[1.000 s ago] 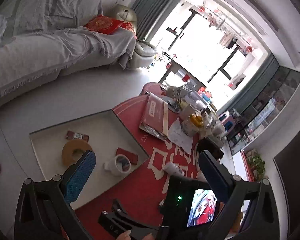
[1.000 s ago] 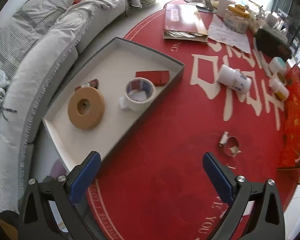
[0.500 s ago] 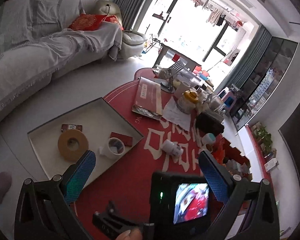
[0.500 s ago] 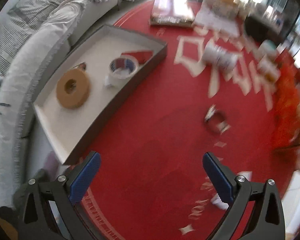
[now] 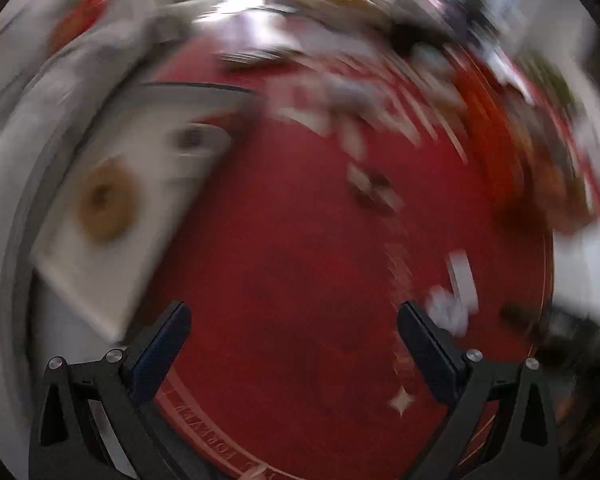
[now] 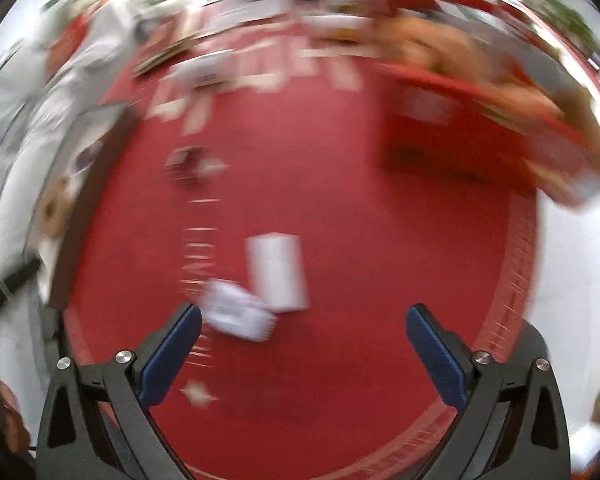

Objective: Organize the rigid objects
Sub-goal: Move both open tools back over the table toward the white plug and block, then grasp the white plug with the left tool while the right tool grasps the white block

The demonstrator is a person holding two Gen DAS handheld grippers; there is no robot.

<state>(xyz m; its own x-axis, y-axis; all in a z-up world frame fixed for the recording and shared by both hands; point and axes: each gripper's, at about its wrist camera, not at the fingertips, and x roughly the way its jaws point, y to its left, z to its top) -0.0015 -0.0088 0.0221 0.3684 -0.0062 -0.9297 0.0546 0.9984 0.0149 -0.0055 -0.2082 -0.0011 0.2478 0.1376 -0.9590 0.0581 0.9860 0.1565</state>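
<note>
Both views are heavily motion-blurred. My left gripper [image 5: 294, 318] is open and empty above the red round table [image 5: 284, 264]. The white tray [image 5: 100, 280] lies at the left with a brown tape roll [image 5: 106, 200] and a white tape roll [image 5: 194, 140] in it. A small metal clamp [image 5: 370, 188] lies mid-table. My right gripper [image 6: 304, 320] is open and empty, just short of two white flat objects [image 6: 276, 270] [image 6: 236, 314] on the red table [image 6: 340, 200]. The clamp [image 6: 188, 164] shows far left there.
Blurred clutter of bottles, papers and a dark box runs along the table's far edge [image 5: 360, 40]. A red box [image 6: 480, 128] sits at the right. The tray edge [image 6: 66, 216] and sofa [image 5: 40, 60] are at the left.
Both grippers have swung quickly: the left one has dropped from a high room view toward the table, and the right one has moved right, bringing two white objects into view.
</note>
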